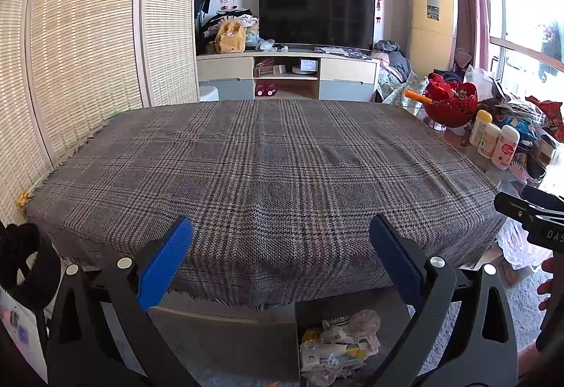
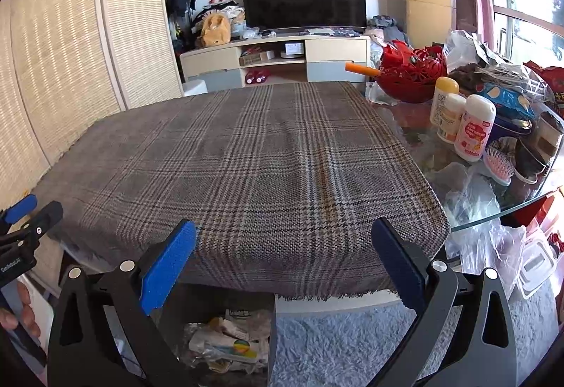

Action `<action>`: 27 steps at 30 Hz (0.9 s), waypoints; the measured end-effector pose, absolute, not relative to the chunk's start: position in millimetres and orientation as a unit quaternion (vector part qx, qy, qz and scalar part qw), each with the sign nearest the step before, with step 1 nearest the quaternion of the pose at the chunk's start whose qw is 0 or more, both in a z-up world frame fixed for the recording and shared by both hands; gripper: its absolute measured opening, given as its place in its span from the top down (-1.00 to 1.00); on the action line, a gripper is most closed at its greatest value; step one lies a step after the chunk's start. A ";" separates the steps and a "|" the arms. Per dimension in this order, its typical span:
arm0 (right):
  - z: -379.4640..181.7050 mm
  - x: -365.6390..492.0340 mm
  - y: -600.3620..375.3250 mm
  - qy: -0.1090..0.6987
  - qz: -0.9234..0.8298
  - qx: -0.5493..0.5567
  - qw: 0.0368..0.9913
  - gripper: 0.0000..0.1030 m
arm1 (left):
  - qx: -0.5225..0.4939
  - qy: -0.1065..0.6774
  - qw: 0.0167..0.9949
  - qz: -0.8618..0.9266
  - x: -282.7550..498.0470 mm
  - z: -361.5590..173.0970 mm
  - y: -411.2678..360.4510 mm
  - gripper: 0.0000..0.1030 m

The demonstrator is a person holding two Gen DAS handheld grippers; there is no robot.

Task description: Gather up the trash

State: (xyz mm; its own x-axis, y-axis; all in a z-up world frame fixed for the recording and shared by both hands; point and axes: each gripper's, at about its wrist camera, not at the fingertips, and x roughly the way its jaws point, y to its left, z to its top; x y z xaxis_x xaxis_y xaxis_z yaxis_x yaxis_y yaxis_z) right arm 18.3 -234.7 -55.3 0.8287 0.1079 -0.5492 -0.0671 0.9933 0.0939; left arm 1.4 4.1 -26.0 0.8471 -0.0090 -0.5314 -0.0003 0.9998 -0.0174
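Trash bin point(image 1: 338, 344) on floor below near table edge, holds wrappers, crumpled packets; looks well filled. Plaid cloth point(image 1: 268, 168) shows no litter. Left gripper point(image 1: 280, 258) and right gripper point(image 2: 283, 262) both spread wide, nothing held. Prob done; scan right-side clutter: red basket point(image 2: 412, 73) w/ orange-handled item, bottles

Left gripper point(image 1: 281, 263) spread wide, level — right gripper point(image 2: 283, 267) likewise spread wide, nothing between blue pads.

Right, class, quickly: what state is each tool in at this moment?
Left tool: open, blue-padded fingers spread, holding nothing.
Right tool: open, blue-padded fingers spread, holding nothing.
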 end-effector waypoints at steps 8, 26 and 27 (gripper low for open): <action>-55.4 18.2 -235.9 0.290 0.044 0.036 0.955 -0.94 | -0.011 0.276 0.961 -0.003 2.2 -25.2 5.2 -0.84; -55.3 18.5 -238.8 0.293 0.044 0.040 0.954 -0.94 | -0.011 0.279 0.960 -0.005 4.3 -24.7 3.6 -0.84; -55.4 18.5 -238.9 0.294 0.044 0.040 0.954 -0.94 | -0.011 0.279 0.960 -0.005 4.1 -24.7 3.4 -0.84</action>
State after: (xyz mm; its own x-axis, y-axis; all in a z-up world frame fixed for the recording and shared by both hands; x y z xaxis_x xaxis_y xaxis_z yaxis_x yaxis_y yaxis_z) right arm 18.5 -238.9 -55.4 0.8235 0.1073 -0.5571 -0.0599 0.9929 0.1028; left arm 4.1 3.4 -24.7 0.8442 -0.0154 -0.5359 0.0030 0.9997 -0.0240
